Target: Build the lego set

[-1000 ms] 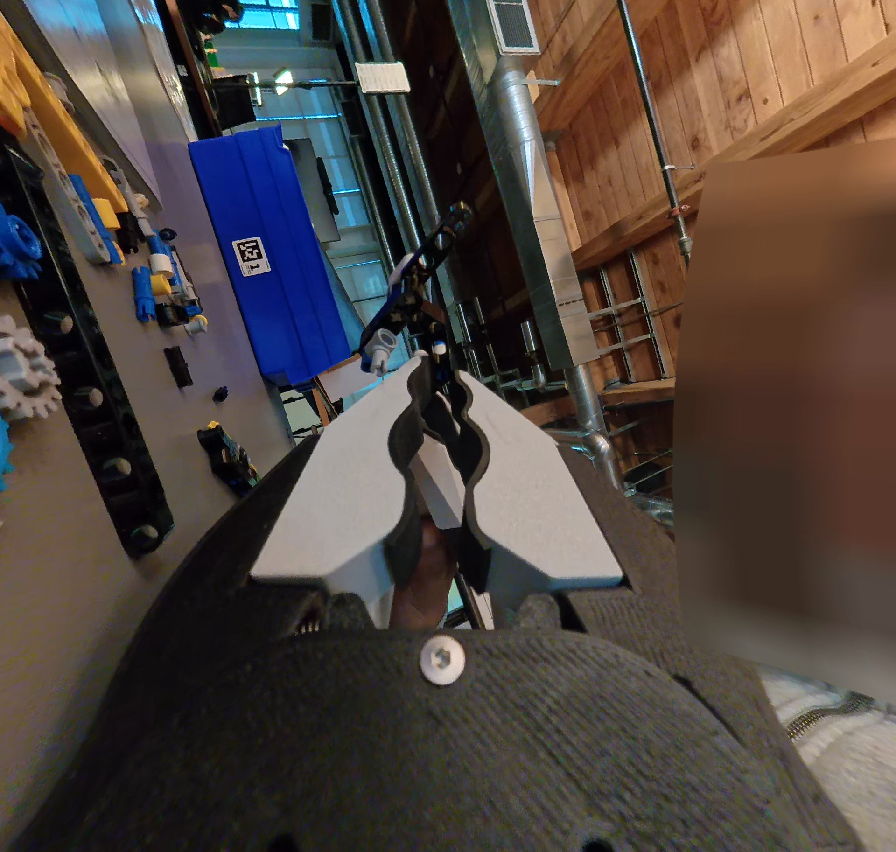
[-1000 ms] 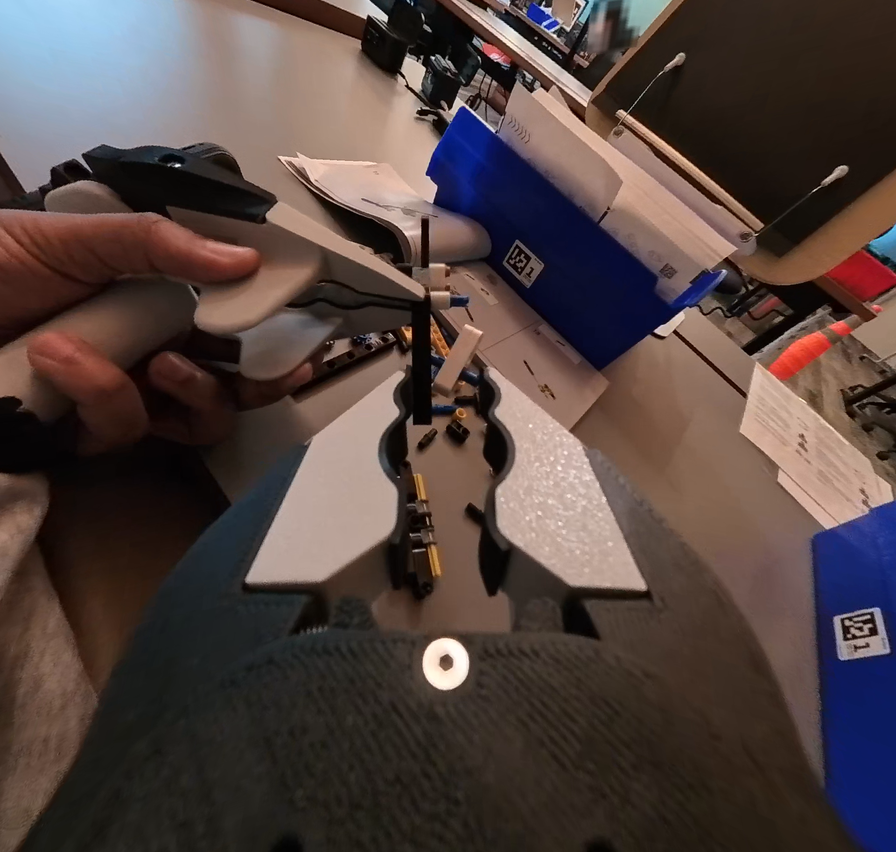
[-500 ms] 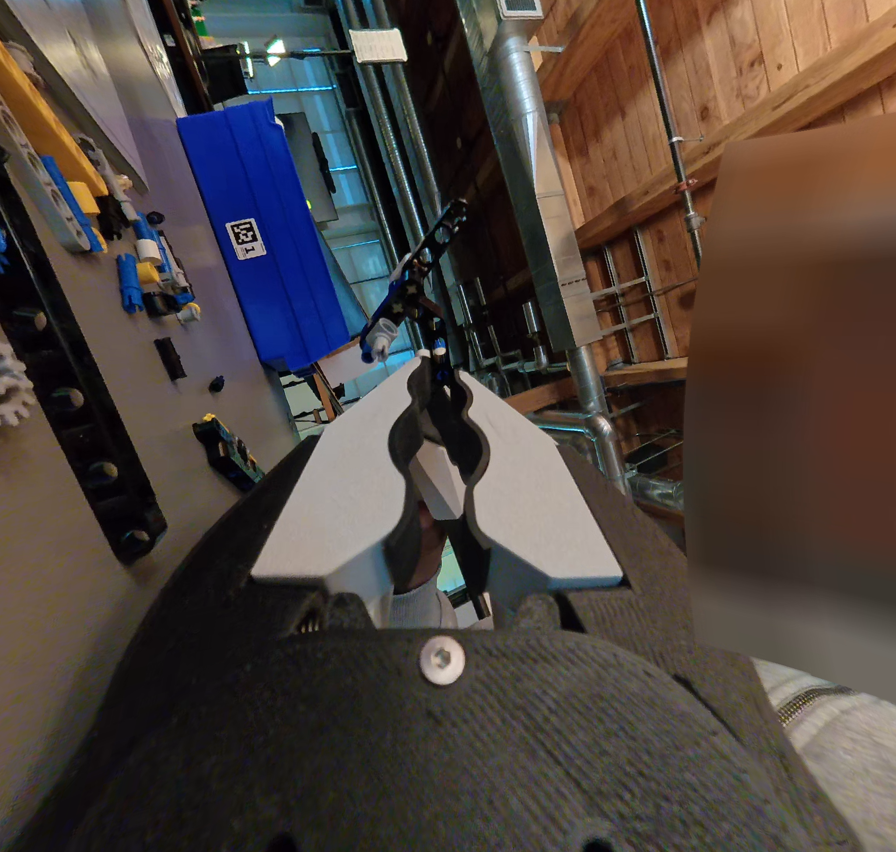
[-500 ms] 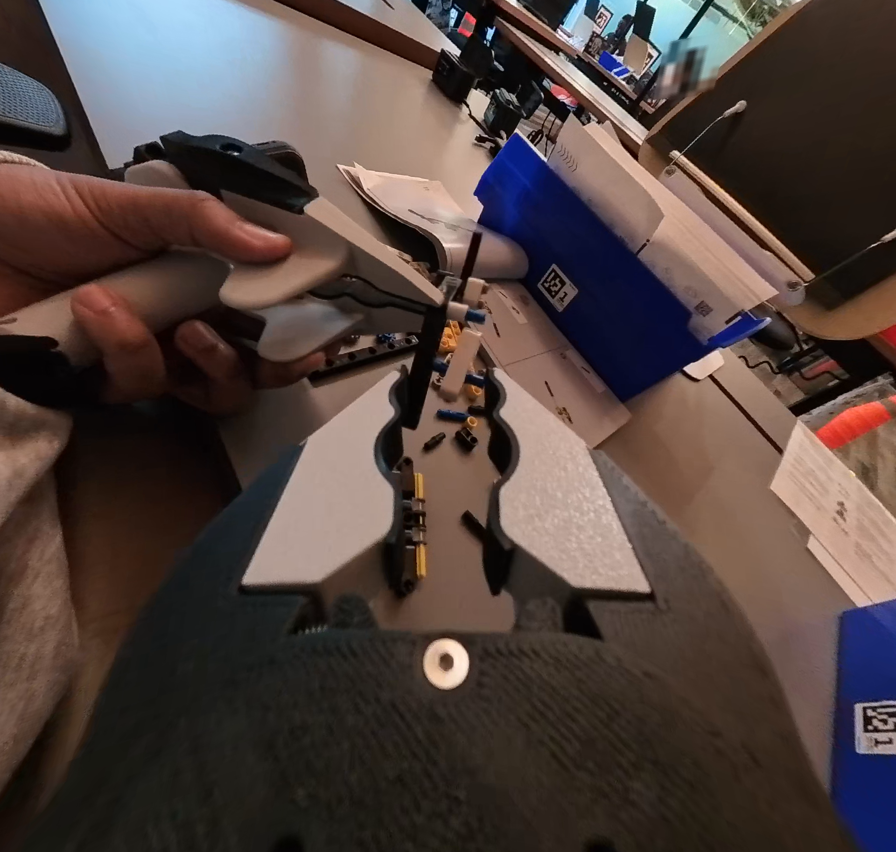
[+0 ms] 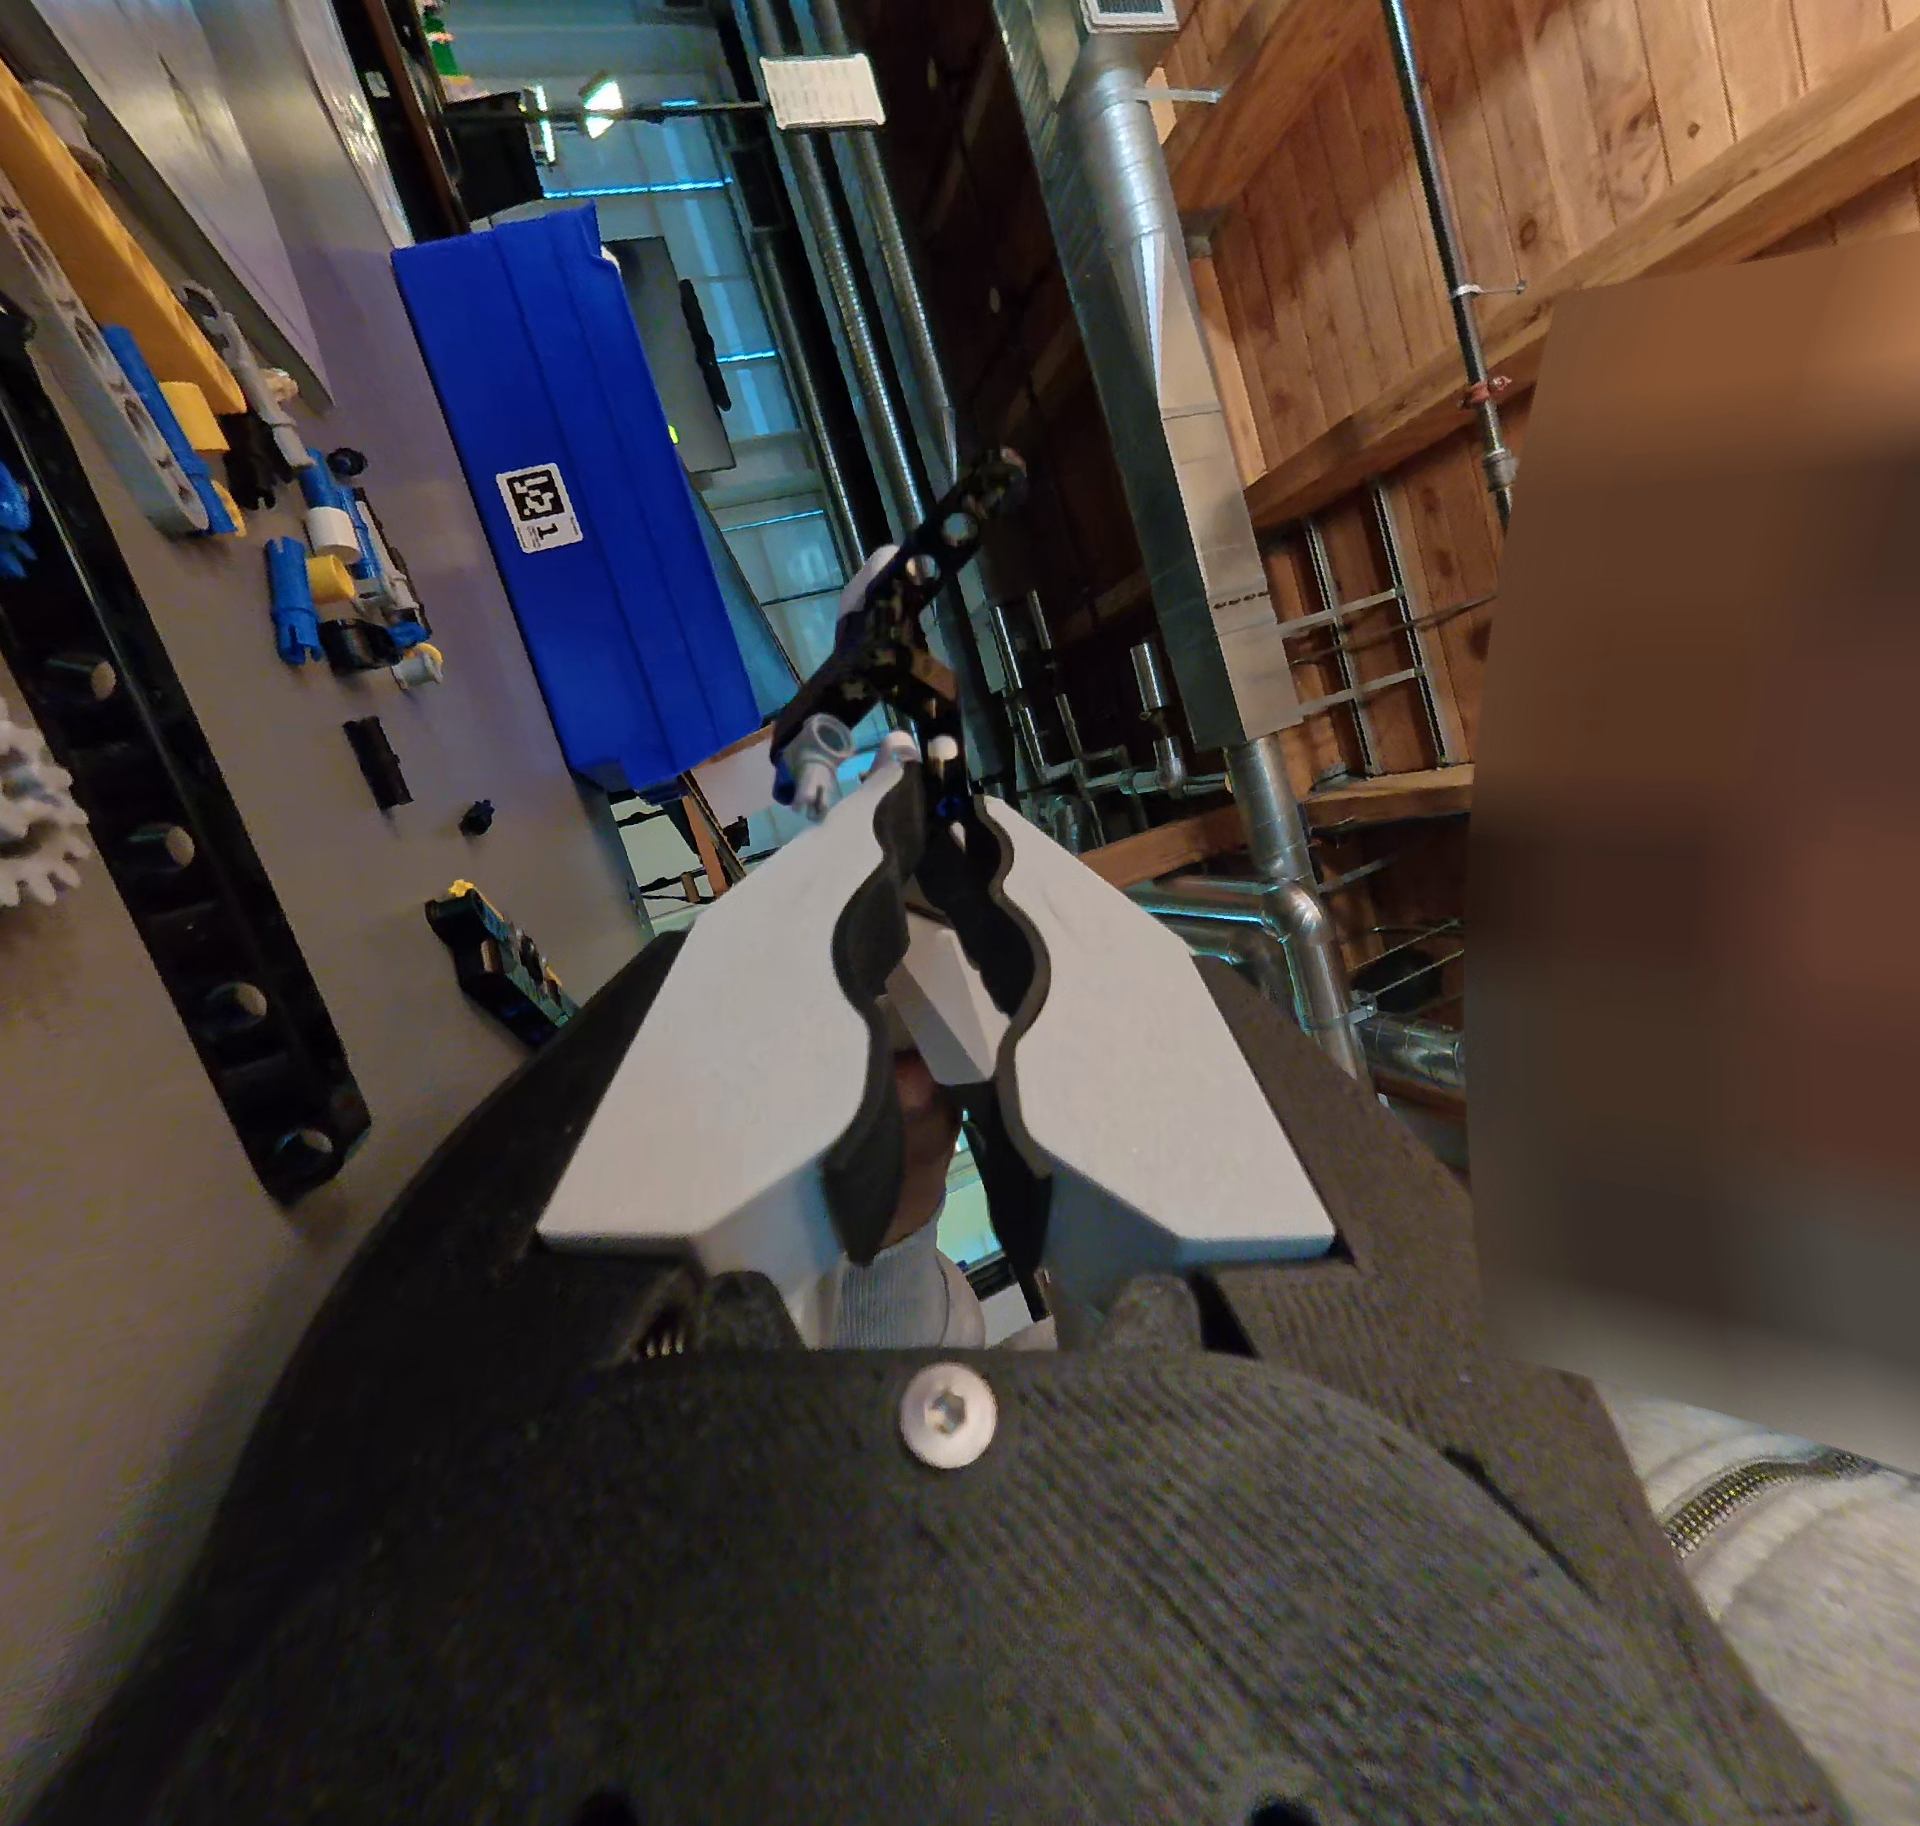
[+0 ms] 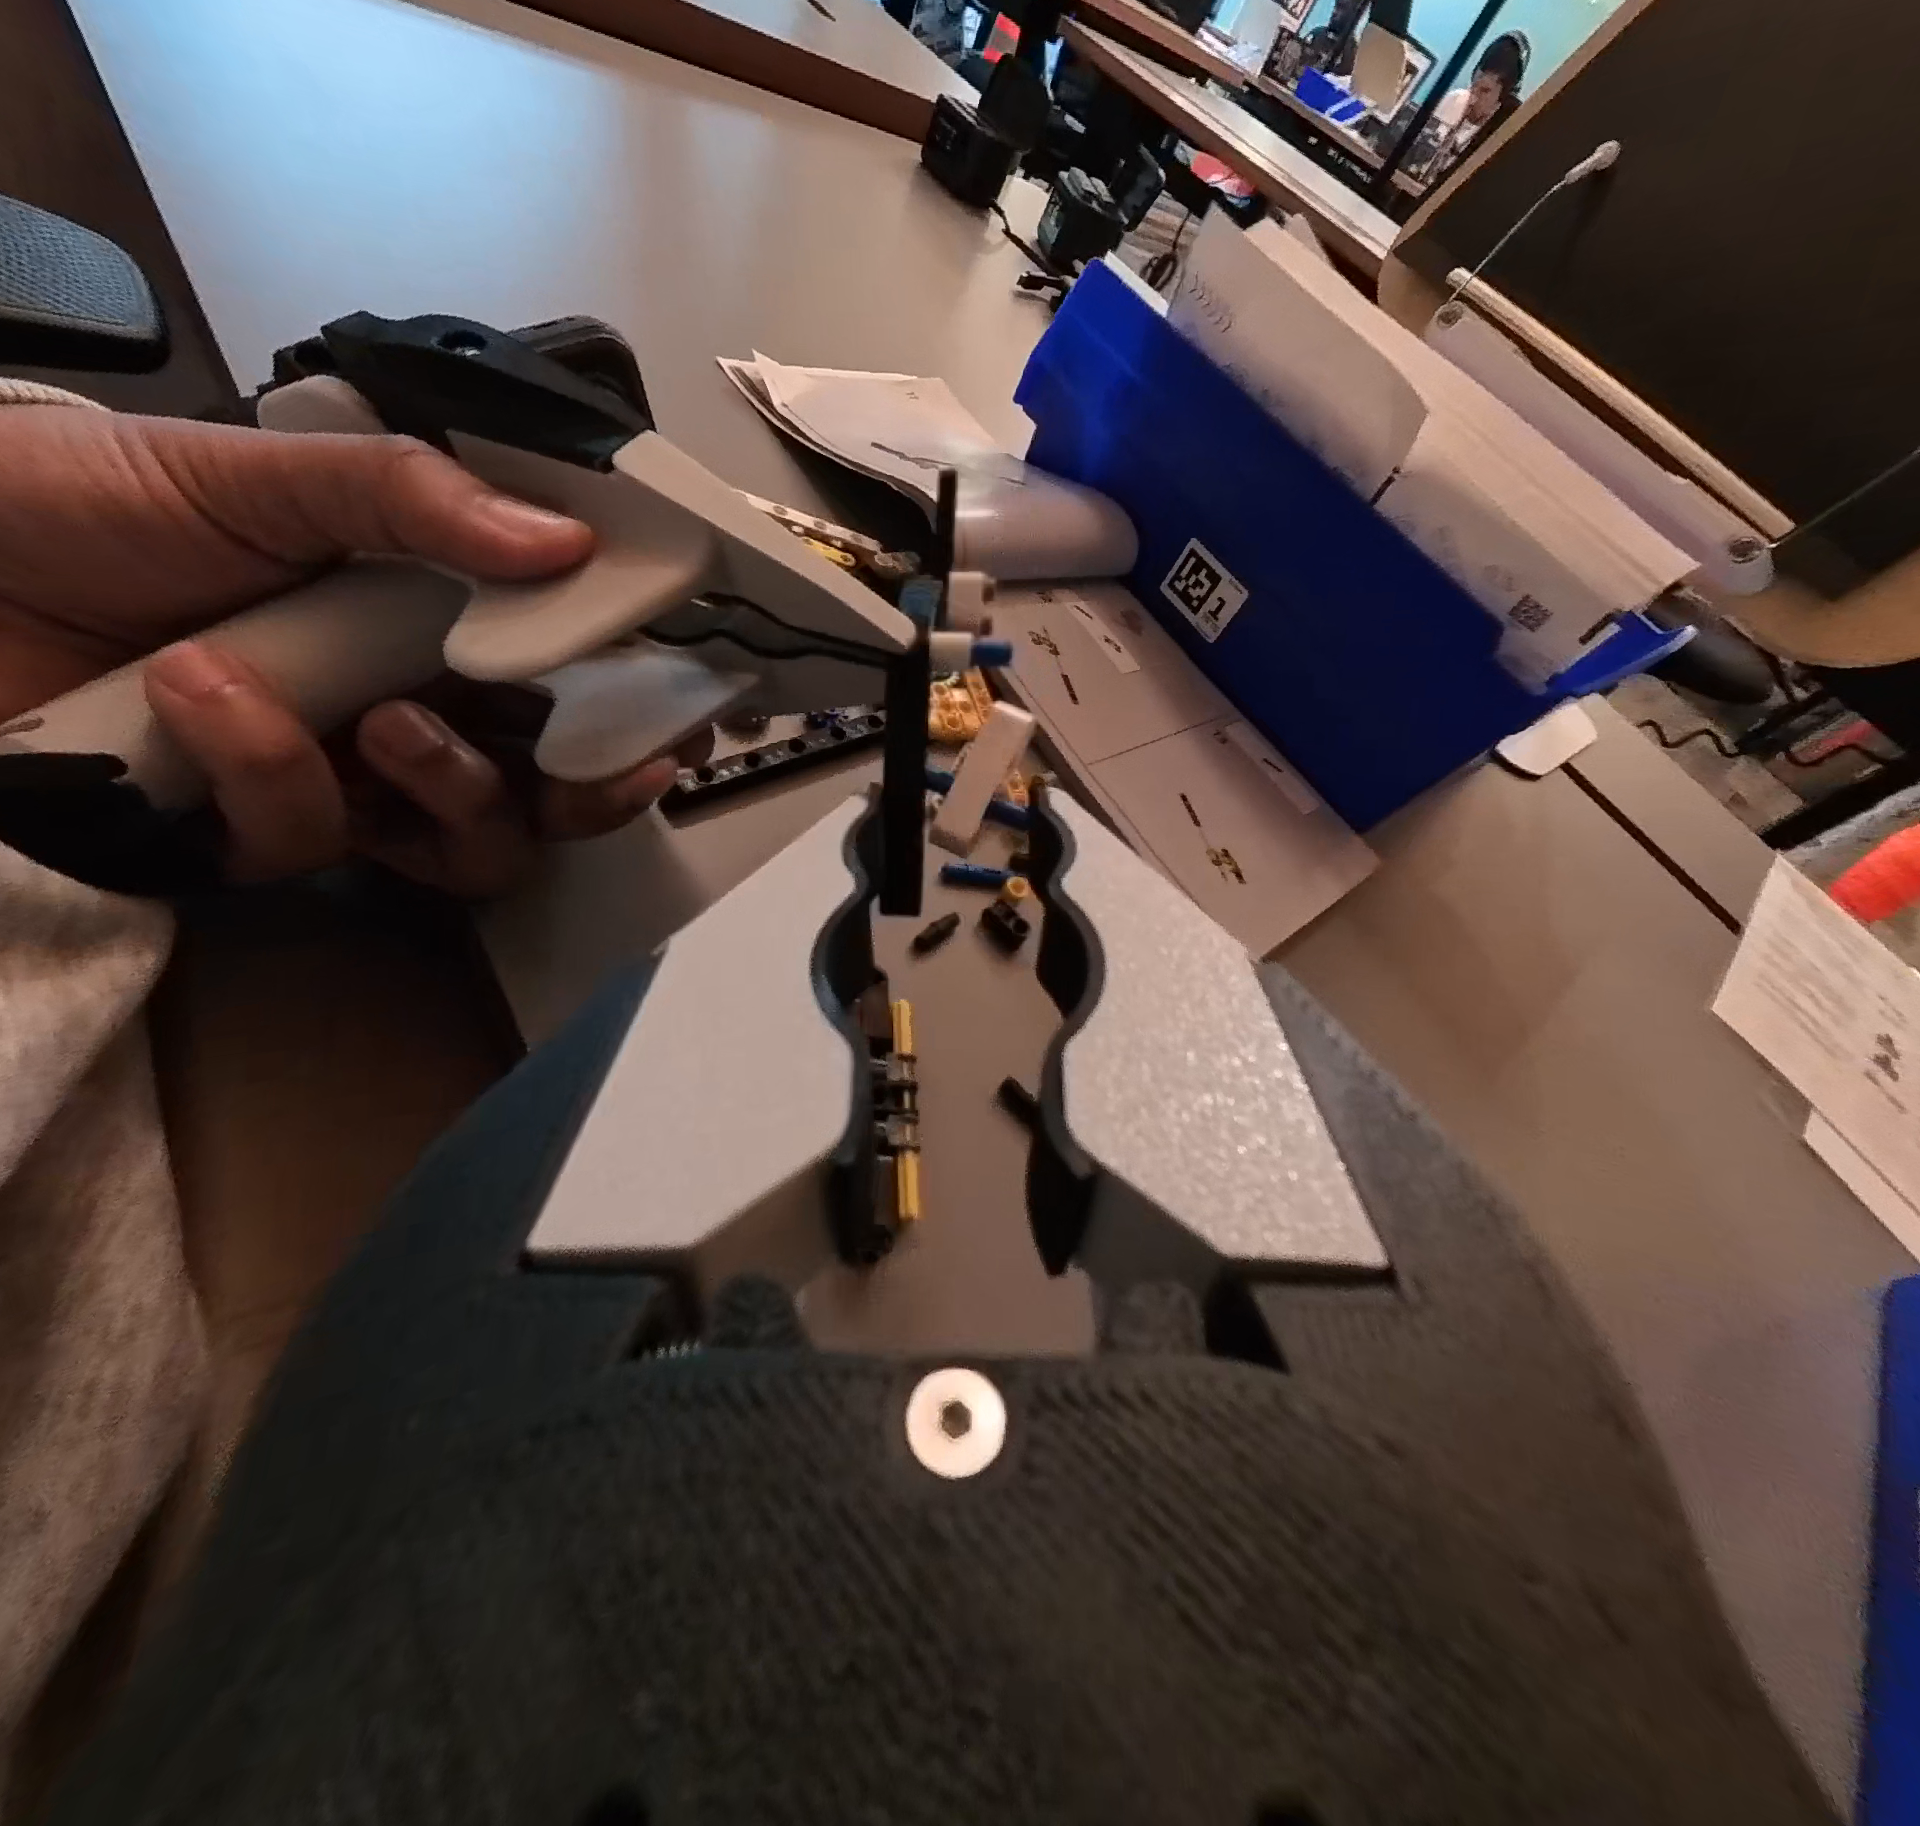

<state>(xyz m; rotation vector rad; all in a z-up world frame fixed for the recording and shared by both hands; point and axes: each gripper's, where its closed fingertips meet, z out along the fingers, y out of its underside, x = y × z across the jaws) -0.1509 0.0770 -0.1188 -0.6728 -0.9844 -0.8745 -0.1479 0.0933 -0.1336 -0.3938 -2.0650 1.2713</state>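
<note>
Grey worktop (image 6: 582, 218) in a big open office, wood-plank ceiling and ducting showing in the left wrist view, and honestly this build looks early days. Nearest, in the lower middle of the right wrist view, the right tool (image 6: 954, 846) has its jaws spread wide with nothing between them; through the gap you can see a black-and-yellow piece (image 6: 891, 1122) and a stray black pin (image 6: 1016, 1101) lying on the worktop. Just past that, mid-frame, the left tool (image 6: 904, 638) comes in from the left in a hand (image 6: 260, 633), jaws pinched shut on the sub-assembly (image 6: 914, 727): a long black beam held upright in the air with a couple of white and blue connectors plugged into its side. In the left wrist view the same sub-assembly (image 5: 894, 623) sticks out past the closed tips at centre frame. Beyond it a scatter of loose parts (image 6: 982, 841) sits on the worktop, blue pins, yellow bits, a white beam, plus a long black studded beam (image 5: 187, 903) and a pale gear (image 5: 31, 831) at the left edge of the left view. Farther back, upper right, are the instruction sheets (image 6: 1195, 727) and a blue bin (image 6: 1330, 571). So I'd say one small chunk is done and most pieces are still unattached.
</note>
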